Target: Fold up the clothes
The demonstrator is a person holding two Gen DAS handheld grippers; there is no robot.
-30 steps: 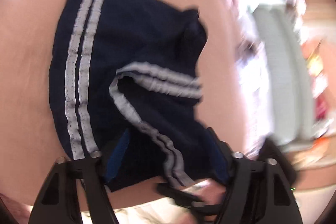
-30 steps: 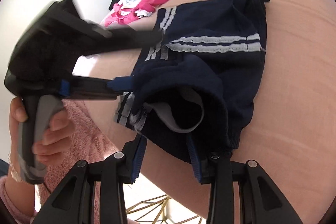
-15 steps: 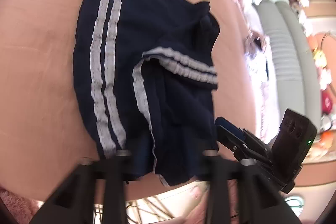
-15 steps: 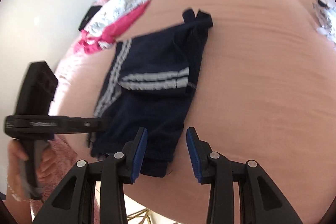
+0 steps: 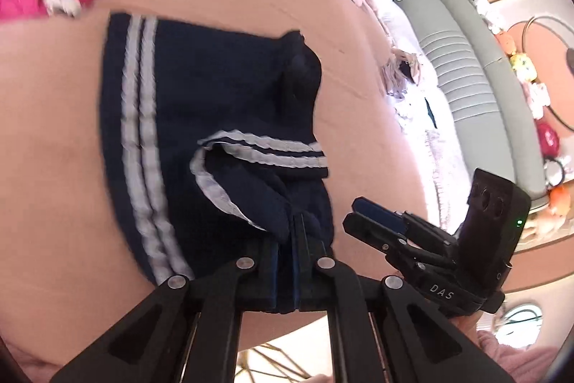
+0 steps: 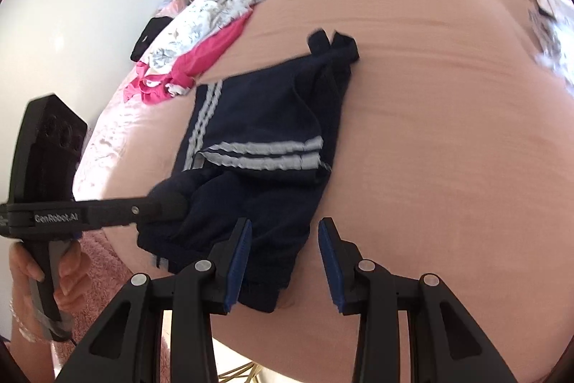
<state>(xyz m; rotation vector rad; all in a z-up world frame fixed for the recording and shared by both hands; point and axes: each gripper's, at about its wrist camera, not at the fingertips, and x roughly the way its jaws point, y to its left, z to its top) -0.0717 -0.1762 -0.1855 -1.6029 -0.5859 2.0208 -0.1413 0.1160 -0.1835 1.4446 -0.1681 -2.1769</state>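
Here, the near hem of the navy pleated skirt with white stripes (image 5: 222,117) is pinched by the fully closed left tongs (image 5: 287,232). The right tongs (image 6: 283,253) are held partly open over the same edge, with nothing gripped. The skirt is spread half-folded on the pink bed sheet (image 6: 448,131). Farther off, a crumpled magenta garment (image 6: 201,60) is seen beside floral white fabric (image 6: 201,17).

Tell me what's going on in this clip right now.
A person with a tool in each hand is folding navy shorts on a pink bed. The left tool is shut on the near edge of the shorts. The right tool is open and holds nothing, poised over the shorts' near right corner. More clothes lie in a pile farther back.
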